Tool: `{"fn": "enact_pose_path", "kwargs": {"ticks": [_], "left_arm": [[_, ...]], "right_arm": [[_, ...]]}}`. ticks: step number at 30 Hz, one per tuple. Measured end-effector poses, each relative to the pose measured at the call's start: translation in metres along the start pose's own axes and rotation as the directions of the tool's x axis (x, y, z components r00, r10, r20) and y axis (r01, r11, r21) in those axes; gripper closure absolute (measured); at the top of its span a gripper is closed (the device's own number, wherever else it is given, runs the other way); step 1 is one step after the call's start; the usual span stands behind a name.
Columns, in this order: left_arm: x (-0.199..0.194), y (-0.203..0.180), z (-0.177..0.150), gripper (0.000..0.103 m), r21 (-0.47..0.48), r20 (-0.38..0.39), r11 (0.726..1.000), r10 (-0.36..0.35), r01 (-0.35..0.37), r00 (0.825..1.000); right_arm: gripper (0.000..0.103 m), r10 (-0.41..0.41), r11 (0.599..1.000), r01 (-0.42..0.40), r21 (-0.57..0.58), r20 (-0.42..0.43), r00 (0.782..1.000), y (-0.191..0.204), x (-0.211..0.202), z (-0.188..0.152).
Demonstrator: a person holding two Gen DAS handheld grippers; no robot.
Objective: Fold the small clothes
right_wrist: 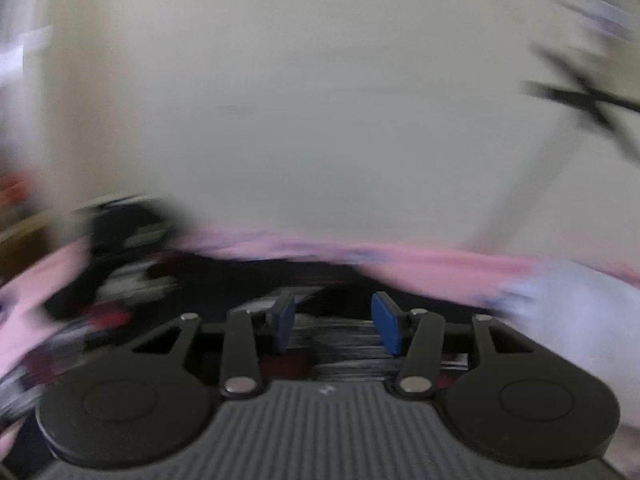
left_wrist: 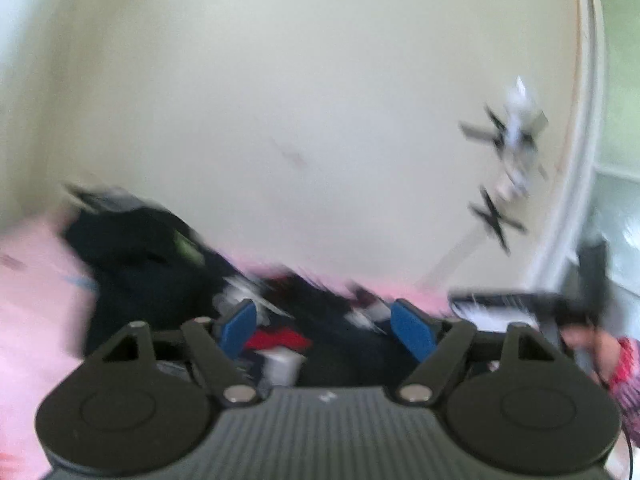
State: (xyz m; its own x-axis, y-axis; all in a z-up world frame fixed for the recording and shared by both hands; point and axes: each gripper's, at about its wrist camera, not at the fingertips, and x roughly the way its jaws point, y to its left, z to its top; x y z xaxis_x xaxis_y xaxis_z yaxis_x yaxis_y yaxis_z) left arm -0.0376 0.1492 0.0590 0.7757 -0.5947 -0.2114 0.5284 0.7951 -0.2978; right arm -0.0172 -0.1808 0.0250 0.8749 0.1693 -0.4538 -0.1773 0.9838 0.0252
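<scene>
Pale wall (left_wrist: 280,100) fills the left wrist view, above a pink bed sheet (left_wrist: 36,300) that carries a heap of dark clothes (left_wrist: 160,280). The left claw (left_wrist: 324,326) is spread wide and holds nothing; the heap lies just beyond its blue pads (left_wrist: 412,332). From the right wrist, all is blurred: the right claw (right_wrist: 334,326) stands partly spread and empty over dark cloth (right_wrist: 340,344). I judge that a garment is being chosen; the next move needs a clean pinch on one edge.
</scene>
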Motion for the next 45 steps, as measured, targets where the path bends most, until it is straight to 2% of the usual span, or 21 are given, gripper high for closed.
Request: {"fn": "enact_pose_path", "kwargs": {"ticks": [2, 3, 5, 8, 12, 13, 14, 15, 16, 17, 18, 21, 24, 26, 29, 32, 34, 37, 40, 43, 45], "left_arm": [[-0.037, 0.016, 0.009, 0.026, 0.006, 0.045, 0.995, 0.104, -0.104, 0.994], [-0.055, 0.024, 0.011, 0.026, 0.006, 0.057, 0.987, 0.163, -0.163, 0.985], [-0.087, 0.037, 0.013, 0.026, 0.003, 0.069, 0.962, 0.271, -0.272, 0.960], [-0.123, 0.048, 0.010, 0.026, -0.021, 0.069, 0.921, 0.391, -0.390, 0.918], [-0.151, 0.062, 0.002, 0.026, -0.108, 0.045, 0.888, 0.453, -0.446, 0.891], [-0.155, 0.065, 0.001, 0.026, -0.118, 0.043, 0.881, 0.465, -0.458, 0.884], [-0.159, 0.067, -0.001, 0.026, -0.126, 0.041, 0.874, 0.477, -0.469, 0.878], [-0.161, 0.069, -0.001, 0.026, -0.133, 0.039, 0.868, 0.486, -0.478, 0.873], [-0.165, 0.073, -0.001, 0.026, -0.139, 0.038, 0.866, 0.490, -0.481, 0.871], [-0.164, 0.073, -0.001, 0.026, -0.143, 0.038, 0.865, 0.491, -0.482, 0.870], [-0.165, 0.076, 0.000, 0.026, -0.145, 0.041, 0.865, 0.491, -0.481, 0.870], [-0.163, 0.077, 0.004, 0.026, -0.144, 0.058, 0.868, 0.486, -0.475, 0.872], [-0.151, 0.077, 0.009, 0.026, -0.156, 0.063, 0.884, 0.454, -0.441, 0.889], [-0.135, 0.073, 0.013, 0.026, -0.144, 0.060, 0.901, 0.420, -0.408, 0.906], [-0.105, 0.058, 0.021, 0.026, -0.101, 0.066, 0.935, 0.348, -0.341, 0.935], [-0.062, 0.042, 0.032, 0.026, -0.085, 0.043, 0.968, 0.241, -0.237, 0.970], [-0.020, 0.032, 0.039, 0.026, -0.073, -0.011, 0.982, 0.174, -0.174, 0.985], [0.058, 0.013, 0.044, 0.026, -0.031, -0.115, 0.995, 0.088, -0.092, 0.989], [0.139, -0.004, 0.041, 0.026, -0.013, -0.243, 0.999, 0.028, -0.032, 0.970], [0.213, -0.016, 0.033, 0.028, 0.016, -0.356, 0.999, 0.049, -0.046, 0.933], [0.256, -0.023, 0.024, 0.057, 0.022, -0.431, 0.999, 0.046, -0.041, 0.901]], "right_arm": [[0.059, 0.146, 0.971, -0.150, -0.189, -0.033, 0.989, 0.055, 0.001, -0.001], [0.066, 0.211, 0.930, -0.220, -0.293, -0.062, 0.975, 0.089, 0.000, -0.008], [0.070, 0.323, 0.842, -0.351, -0.410, -0.139, 0.936, 0.134, 0.010, -0.013], [0.065, 0.466, 0.705, -0.540, -0.460, -0.273, 0.842, 0.192, 0.015, -0.024], [0.045, 0.597, 0.559, -0.734, -0.385, -0.428, 0.679, 0.247, 0.022, -0.041], [0.045, 0.607, 0.537, -0.754, -0.378, -0.448, 0.656, 0.257, 0.024, -0.044], [0.047, 0.600, 0.521, -0.757, -0.394, -0.461, 0.653, 0.267, 0.027, -0.049], [0.060, 0.579, 0.522, -0.745, -0.415, -0.470, 0.667, 0.275, 0.033, -0.056], [0.065, 0.579, 0.537, -0.732, -0.420, -0.448, 0.682, 0.277, 0.036, -0.057], [0.088, 0.583, 0.551, -0.733, -0.399, -0.444, 0.680, 0.277, 0.039, -0.054], [0.103, 0.577, 0.585, -0.723, -0.367, -0.438, 0.689, 0.273, 0.042, -0.046], [0.103, 0.571, 0.710, -0.644, -0.286, -0.300, 0.764, 0.245, 0.042, -0.002], [0.103, 0.552, 0.820, -0.554, -0.141, -0.056, 0.832, 0.180, 0.026, 0.075], [0.103, 0.433, 0.901, -0.429, -0.061, 0.133, 0.891, 0.118, 0.005, 0.126], [0.103, 0.218, 0.960, -0.262, 0.098, 0.327, 0.920, 0.021, -0.031, 0.164], [0.103, 0.021, 0.957, -0.128, 0.262, 0.375, 0.927, -0.068, -0.059, 0.156], [0.103, -0.051, 0.929, -0.075, 0.363, 0.324, 0.945, -0.112, -0.061, 0.127], [0.103, -0.121, 0.890, 0.014, 0.455, 0.207, 0.971, -0.149, -0.051, 0.071], [0.103, -0.143, 0.842, 0.050, 0.536, 0.133, 0.981, -0.169, -0.037, 0.025], [0.103, -0.143, 0.804, 0.052, 0.592, 0.108, 0.984, -0.188, -0.031, 0.002], [0.103, -0.136, 0.791, 0.039, 0.611, 0.113, 0.984, -0.195, -0.028, -0.001]]}}
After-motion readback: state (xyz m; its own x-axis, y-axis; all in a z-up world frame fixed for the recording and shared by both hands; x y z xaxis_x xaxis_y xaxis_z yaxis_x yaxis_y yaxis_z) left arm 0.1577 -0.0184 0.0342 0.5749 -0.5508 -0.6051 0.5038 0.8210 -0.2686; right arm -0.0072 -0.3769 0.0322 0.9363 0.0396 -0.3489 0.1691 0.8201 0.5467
